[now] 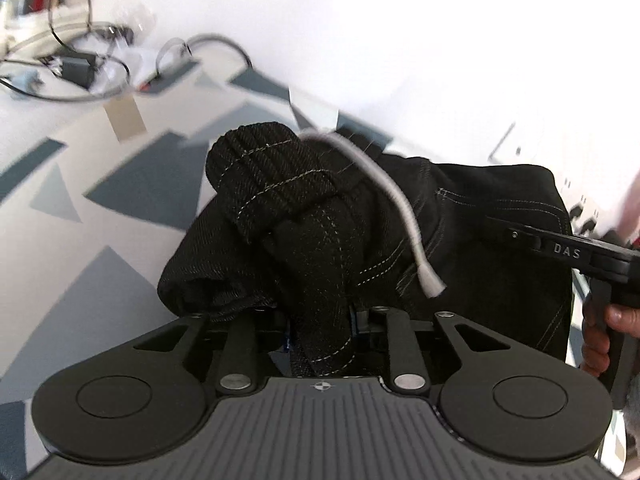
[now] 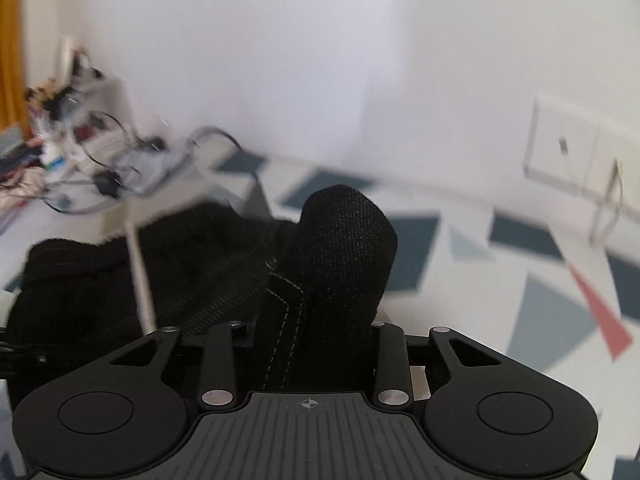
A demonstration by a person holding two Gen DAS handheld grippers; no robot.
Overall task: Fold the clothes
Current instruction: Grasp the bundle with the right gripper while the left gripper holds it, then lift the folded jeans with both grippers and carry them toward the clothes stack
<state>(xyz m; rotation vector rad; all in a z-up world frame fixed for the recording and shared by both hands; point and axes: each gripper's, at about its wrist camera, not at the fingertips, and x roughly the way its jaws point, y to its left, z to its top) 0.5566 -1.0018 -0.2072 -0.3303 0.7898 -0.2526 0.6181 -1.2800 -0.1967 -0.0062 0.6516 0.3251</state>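
At centre frame, left gripper (image 1: 320, 320) and right gripper (image 2: 312, 328) each clamped bunched black denim trousers (image 1: 320, 216), lifted above the patterned surface (image 1: 120, 200); folding unfinished

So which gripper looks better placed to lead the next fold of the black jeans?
Probably left: the left gripper pinches the black jeans near the bunched waistband and white drawstring; the right gripper only holds a seamed fold.

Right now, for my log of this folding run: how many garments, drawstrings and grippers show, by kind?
Black denim garment: 1
White drawstring: 1
Grippers: 2, the left gripper and the right gripper, each with jaws shut on the denim
Total: 4
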